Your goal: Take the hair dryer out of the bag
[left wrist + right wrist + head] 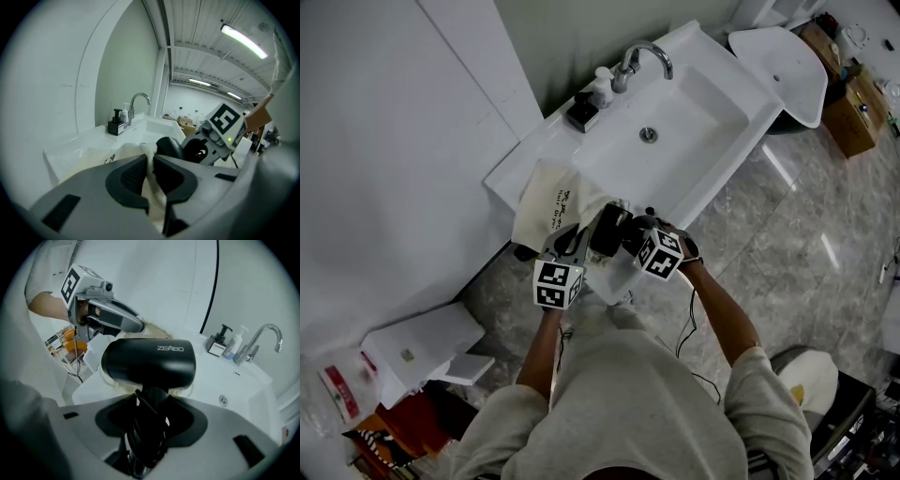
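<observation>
In the head view the cream cloth bag (pixel 546 199) lies on the left end of the white sink counter (pixel 508 169). My left gripper (pixel 570 239) is shut on the bag's cloth edge (pixel 149 180) and holds it up. Lifted clear of the bag's mouth is the black hair dryer (pixel 150 363). My right gripper (pixel 151 414) is shut on its handle with the cord bunched against it. The dryer (pixel 609 230) hangs between the two grippers at the counter's front edge. From the left gripper view the dryer (pixel 169 147) shows just beyond the bag's rim, with the right gripper (pixel 220 129) behind it.
A chrome faucet (pixel 643 54), a pump bottle (pixel 600 86) and a black holder (pixel 581 111) stand behind the basin (pixel 694 127). A white seat-like object (pixel 780 64) and cardboard boxes (pixel 853 108) are at the right. White boxes (pixel 422 347) lie on the floor at the left.
</observation>
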A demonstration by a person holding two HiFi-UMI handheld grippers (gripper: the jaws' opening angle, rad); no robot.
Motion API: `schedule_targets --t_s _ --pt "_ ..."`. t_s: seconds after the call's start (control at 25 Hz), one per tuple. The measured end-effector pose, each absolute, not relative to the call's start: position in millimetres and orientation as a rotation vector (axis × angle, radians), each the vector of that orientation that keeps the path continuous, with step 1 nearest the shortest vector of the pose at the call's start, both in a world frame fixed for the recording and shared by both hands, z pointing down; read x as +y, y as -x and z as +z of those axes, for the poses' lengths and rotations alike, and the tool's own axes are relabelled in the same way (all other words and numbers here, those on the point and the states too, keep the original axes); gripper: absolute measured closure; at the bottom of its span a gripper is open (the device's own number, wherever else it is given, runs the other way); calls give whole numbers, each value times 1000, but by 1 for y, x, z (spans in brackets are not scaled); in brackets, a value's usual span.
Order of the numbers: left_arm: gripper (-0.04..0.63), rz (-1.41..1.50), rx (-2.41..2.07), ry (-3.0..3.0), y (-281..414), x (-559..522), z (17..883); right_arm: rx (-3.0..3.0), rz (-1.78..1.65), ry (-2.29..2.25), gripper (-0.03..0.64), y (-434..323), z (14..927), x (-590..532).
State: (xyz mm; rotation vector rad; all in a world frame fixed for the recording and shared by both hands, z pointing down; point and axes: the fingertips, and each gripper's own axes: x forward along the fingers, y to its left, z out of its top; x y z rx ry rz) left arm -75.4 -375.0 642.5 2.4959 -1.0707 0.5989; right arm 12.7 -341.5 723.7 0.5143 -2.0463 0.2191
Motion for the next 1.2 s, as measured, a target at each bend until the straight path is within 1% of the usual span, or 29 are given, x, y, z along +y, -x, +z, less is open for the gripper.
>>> schedule_targets --t_s 0.68,0.92,1.08,1.2 --pt "552 644 -1078 -2496 71 -370 641 -2361 435 -994 423 -29 642 -355" --pt "551 628 -1035 -2516 67 -366 641 -2402 434 -1130 422 -29 624 -356" --pt "482 573 -988 -2546 60 -357 632 -2421 429 -1209 422 -32 612 -353" --pt "474 544 -1002 -2553 62 -355 623 -2433 440 -1264 422 -36 605 -350"
